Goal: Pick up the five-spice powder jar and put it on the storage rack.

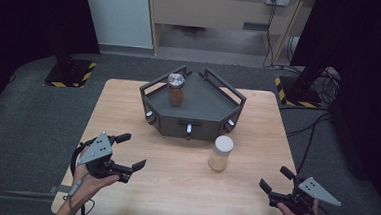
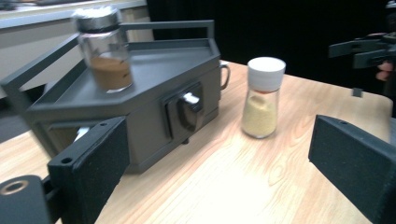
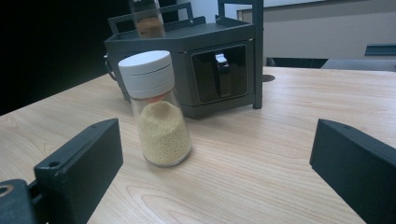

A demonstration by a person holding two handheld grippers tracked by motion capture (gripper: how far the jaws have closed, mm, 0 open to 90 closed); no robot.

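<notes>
So the setup here is a grey corner rack (image 1: 206, 111) sitting at the upper middle of the wooden table (image 1: 128, 113) in the high view, and one jar with brown stuff (image 1: 176, 89) is already standing on its top shelf, upright, toward the rack's back left. My guess is that's half the job done, since the white-capped jar of yellow grains (image 1: 221, 153) stands on the bare table just below and to the right of the rack's front, near it but not touching. Neither tool has anything in it: the left gripper (image 1: 128, 152) at the lower left of the frame has its jaws spread wide with only air between them, and the right gripper (image 1: 277, 178) at the lower right is the same, wide apart and empty. So what's left, as I read it, is the whole grab-and-place for the yellow jar. The right gripper view gives the best look at that jar (image 3: 156, 109), left of centre and close, with the grains heaped up inside under an orange band below the cap, which you can't make out from above. The left gripper view shows the rack's front panel with a little handle (image 2: 189, 106) on it.
</notes>
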